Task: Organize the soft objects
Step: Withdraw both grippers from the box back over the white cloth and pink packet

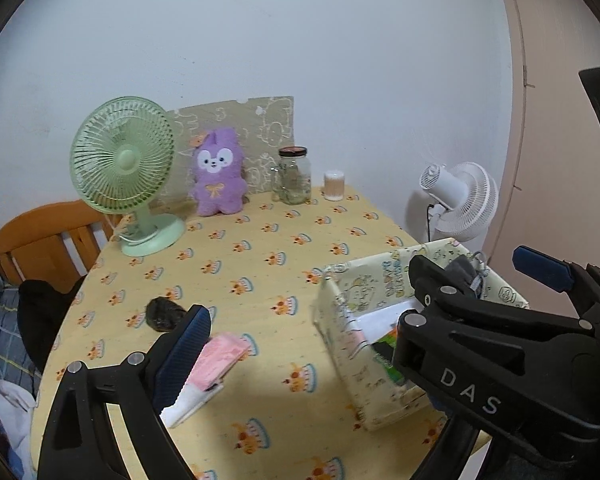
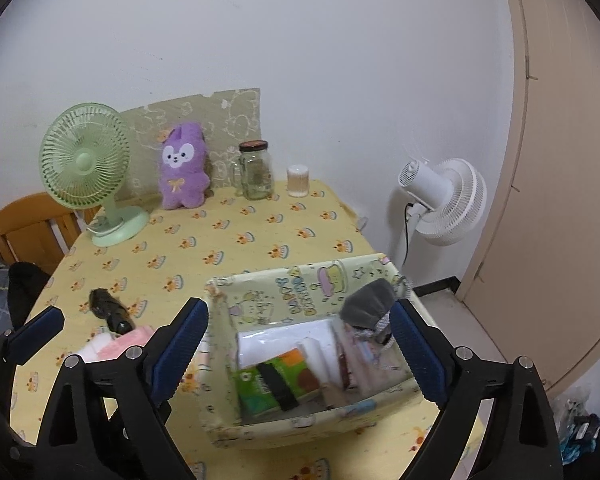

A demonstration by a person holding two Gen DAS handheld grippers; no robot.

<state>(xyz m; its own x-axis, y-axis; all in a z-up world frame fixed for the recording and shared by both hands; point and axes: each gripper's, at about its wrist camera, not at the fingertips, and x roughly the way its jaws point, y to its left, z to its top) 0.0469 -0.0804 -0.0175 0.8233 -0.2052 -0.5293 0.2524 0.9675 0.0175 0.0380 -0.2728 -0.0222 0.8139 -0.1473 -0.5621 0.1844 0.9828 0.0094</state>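
Observation:
A patterned fabric storage box [image 2: 300, 280] stands on the yellow tablecloth [image 2: 240, 240] near its right front edge. It holds a grey sock bundle [image 2: 370, 300], white folded items and a green packet [image 2: 276, 384]. My right gripper [image 2: 296, 354] is open and empty, its fingers spread over the box. My left gripper [image 1: 300, 360] is open and empty, left of the box [image 1: 352, 344]. A pink and white folded cloth [image 1: 216, 356] lies beside its left finger [image 1: 180, 360]. A dark small bundle [image 1: 164, 312] lies just beyond. A purple plush [image 1: 218, 172] sits at the back.
A green desk fan [image 1: 124, 168], a glass jar [image 1: 294, 176] and a cotton swab holder [image 1: 334, 185] stand along the back wall. A white floor fan [image 1: 460, 200] stands right of the table. A wooden chair [image 1: 44, 240] and a bed are at the left.

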